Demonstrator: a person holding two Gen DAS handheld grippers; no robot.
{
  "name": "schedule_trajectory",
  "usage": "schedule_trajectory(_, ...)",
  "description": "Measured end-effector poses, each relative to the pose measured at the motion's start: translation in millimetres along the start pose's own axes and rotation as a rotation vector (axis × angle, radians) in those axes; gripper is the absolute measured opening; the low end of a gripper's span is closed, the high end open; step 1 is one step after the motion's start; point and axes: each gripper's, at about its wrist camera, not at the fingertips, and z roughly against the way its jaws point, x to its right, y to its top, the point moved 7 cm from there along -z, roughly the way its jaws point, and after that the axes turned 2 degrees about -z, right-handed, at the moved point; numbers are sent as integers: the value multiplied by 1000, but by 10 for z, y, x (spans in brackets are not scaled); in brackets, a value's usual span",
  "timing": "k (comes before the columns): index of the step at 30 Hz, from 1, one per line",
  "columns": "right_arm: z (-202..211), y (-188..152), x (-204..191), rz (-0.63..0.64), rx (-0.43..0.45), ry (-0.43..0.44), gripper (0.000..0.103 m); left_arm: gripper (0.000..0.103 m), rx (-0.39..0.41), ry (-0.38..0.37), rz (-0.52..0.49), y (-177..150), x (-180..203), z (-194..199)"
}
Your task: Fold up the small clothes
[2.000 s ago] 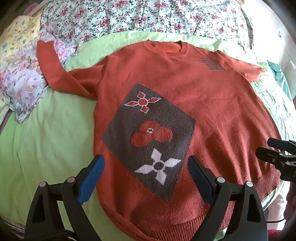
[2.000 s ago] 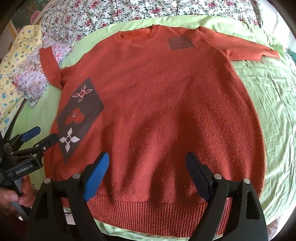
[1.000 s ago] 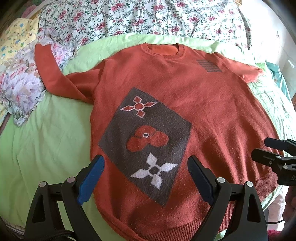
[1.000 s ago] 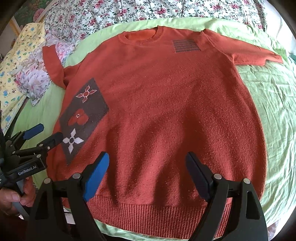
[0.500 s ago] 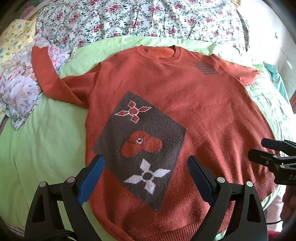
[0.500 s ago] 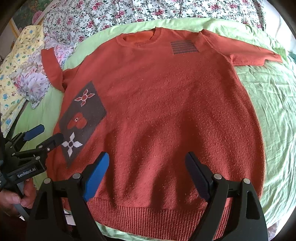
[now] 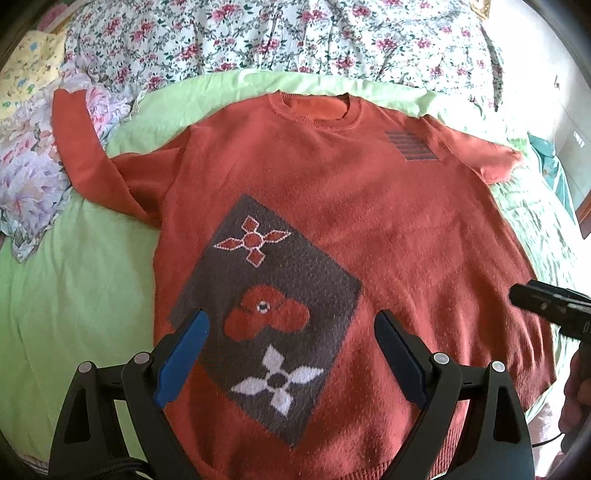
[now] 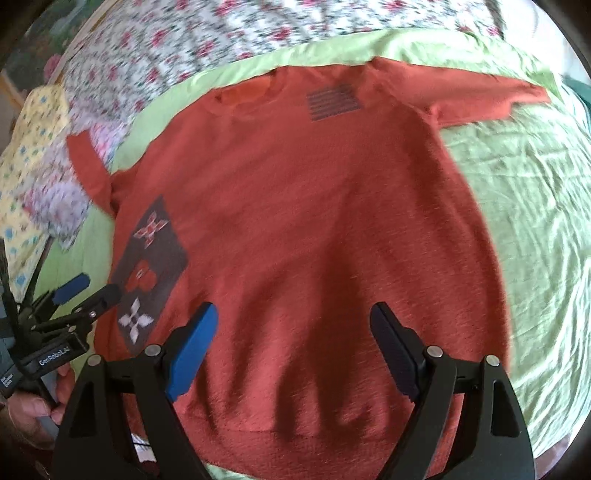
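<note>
Through your left wrist camera, the orange sweater [image 7: 369,221] lies flat and face up on the bed, spread over a light green sheet [image 7: 66,314], its neckline toward the floral bedding [image 7: 295,33] at the far side. Your left gripper [image 7: 291,350] hovers over the lower front of the sweater with its jaws spread wide and nothing between them; its blue-padded finger sits above the left edge of the grey diamond patch [image 7: 266,310], which carries two four-petal flowers and a red blossom. One sleeve bends away to the left and runs up onto a pale floral cloth [image 7: 26,177]; the other sleeve stretches to the right, past a small striped grey patch [image 7: 412,146] on the chest. At the right edge you can see the dark tip of your right gripper [image 7: 546,306] over the sweater's side, but this view does not show how its jaws stand.

Through your right wrist camera, which is blurred, the sweater fills the frame and its ribbed hem lies nearest you. Your right gripper [image 8: 291,350] is held above the lower middle of the sweater, jaws wide apart and empty. At the left edge the left gripper, held in a hand [image 8: 33,410], reaches over the sweater's side beside the grey diamond patch. A yellow patterned cloth [image 8: 33,147] lies at the far left of the bed.
</note>
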Motion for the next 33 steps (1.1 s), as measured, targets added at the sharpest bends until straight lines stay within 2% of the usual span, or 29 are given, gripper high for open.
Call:
schedule_trajectory(6, 94, 312, 531, -113, 37, -29, 85, 93, -30, 4, 36, 204, -38, -157)
schedule_trajectory(15, 328, 1026, 1692, -350, 170, -83, 85, 94, -38, -38, 101, 726, -20, -387)
schedule_trajectory(21, 350, 1661, 2405, -486, 231, -101, 85, 94, -21, -6, 127, 1211, -71, -613)
schedule_trajectory(25, 307, 2062, 2815, -533, 267, -137, 85, 95, -19, 26, 140, 1466, -141, -829)
schedule_trajectory(30, 180, 2416, 3211, -586, 281, -152, 84, 94, -51, 60, 151, 1610, -219, -1151)
schedule_trajectory(33, 40, 2627, 3405, -601, 288, -164, 77, 94, -78, 78, 153, 1634, -248, -1361)
